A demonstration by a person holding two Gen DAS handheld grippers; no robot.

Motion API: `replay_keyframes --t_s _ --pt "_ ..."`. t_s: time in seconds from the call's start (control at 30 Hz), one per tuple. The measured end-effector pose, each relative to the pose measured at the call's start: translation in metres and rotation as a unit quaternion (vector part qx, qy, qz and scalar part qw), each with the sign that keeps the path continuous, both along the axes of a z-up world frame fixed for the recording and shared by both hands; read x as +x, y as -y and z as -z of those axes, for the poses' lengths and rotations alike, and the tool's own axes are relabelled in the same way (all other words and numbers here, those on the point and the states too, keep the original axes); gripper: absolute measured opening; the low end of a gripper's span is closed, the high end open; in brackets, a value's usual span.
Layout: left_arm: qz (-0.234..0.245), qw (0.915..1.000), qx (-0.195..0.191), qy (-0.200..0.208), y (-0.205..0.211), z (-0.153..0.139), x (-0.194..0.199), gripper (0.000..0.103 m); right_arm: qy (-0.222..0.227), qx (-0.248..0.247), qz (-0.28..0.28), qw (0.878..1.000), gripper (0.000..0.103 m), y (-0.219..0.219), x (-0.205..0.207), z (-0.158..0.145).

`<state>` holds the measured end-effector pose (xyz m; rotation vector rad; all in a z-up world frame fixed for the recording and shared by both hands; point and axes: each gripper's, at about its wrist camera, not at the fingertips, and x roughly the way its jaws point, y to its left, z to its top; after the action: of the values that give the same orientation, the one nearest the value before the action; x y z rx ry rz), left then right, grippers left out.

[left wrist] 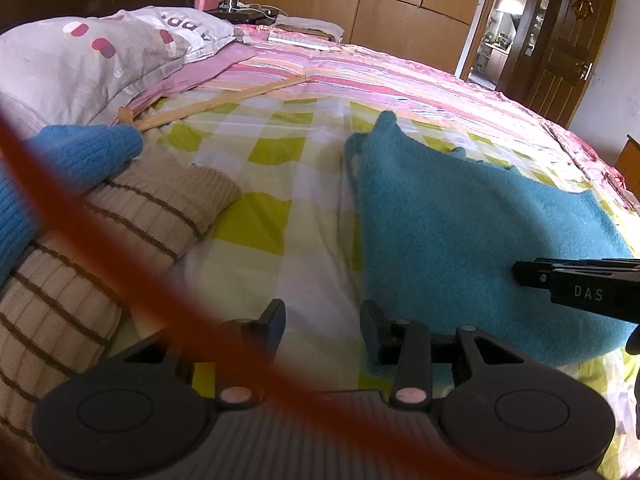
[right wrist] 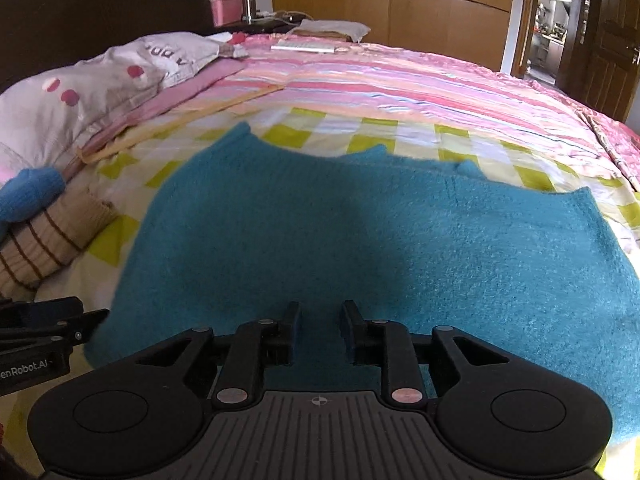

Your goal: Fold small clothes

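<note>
Teal knit garment [right wrist: 380, 240] lies spread flat on the yellow-and-white checked sheet [left wrist: 272, 184] of the bed, near edge toward both cameras; its right side runs out of the left wrist view and its near right corner is cut off by the frame in the right wrist view. Garment type uncertain: small points stick up along its far edge, but neck or sleeves cannot be made out. Right gripper [right wrist: 319, 330] hovers over the garment's near middle, jaws apart with a clear gap, teal fabric visible between and below them; whether the pads touch the knit cannot be told. Left gripper [left wrist: 323, 328] sits at the garment's near left edge, jaws apart, gap over bare sheet, the right finger [left wrist: 370, 332] overlapping the teal edge; contact unclear. A blurred red cord [left wrist: 120, 240] crosses the left wrist view diagonally and hides part of the left finger. At left, a beige brown-striped knit [left wrist: 132, 216] lies bunched, with a bright blue knit piece [left wrist: 80, 152] on top of it; both are cut off by the frame edge, so shapes are unreadable. Farther off: grey pillow [left wrist: 100, 52] with red dots, pink striped quilt [right wrist: 400, 80], wooden wardrobe [right wrist: 400, 4], open doorway [left wrist: 504, 28]. Items on the far nightstand are too small to identify beyond a pink basket [right wrist: 226, 10] and a metal cup [right wrist: 249, 0].
</note>
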<state>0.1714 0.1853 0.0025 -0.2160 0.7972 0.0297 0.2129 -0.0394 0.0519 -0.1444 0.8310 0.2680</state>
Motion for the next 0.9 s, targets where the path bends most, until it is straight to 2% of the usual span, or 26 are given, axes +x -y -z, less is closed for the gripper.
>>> replay_keyframes --t_s 0.27,0.6,0.73,0.9 --pt "0.0 1.0 0.003 0.0 0.001 0.001 0.001 0.046 0.0 0.019 -0.005 1.0 0.024 -0.006 0.001 -0.009" --pt "0.002 1.0 0.0 -0.004 -0.001 0.004 0.002 0.046 0.0 0.027 -0.036 0.999 0.026 -0.041 0.011 -0.022" --pt "0.004 1.0 0.0 -0.006 0.0 0.006 0.003 0.047 -0.004 0.027 -0.045 0.999 0.033 -0.055 0.018 -0.025" --pt "0.004 1.0 -0.003 -0.008 -0.001 0.008 0.004 0.047 -0.003 0.02 -0.061 0.998 0.035 -0.072 0.026 -0.027"
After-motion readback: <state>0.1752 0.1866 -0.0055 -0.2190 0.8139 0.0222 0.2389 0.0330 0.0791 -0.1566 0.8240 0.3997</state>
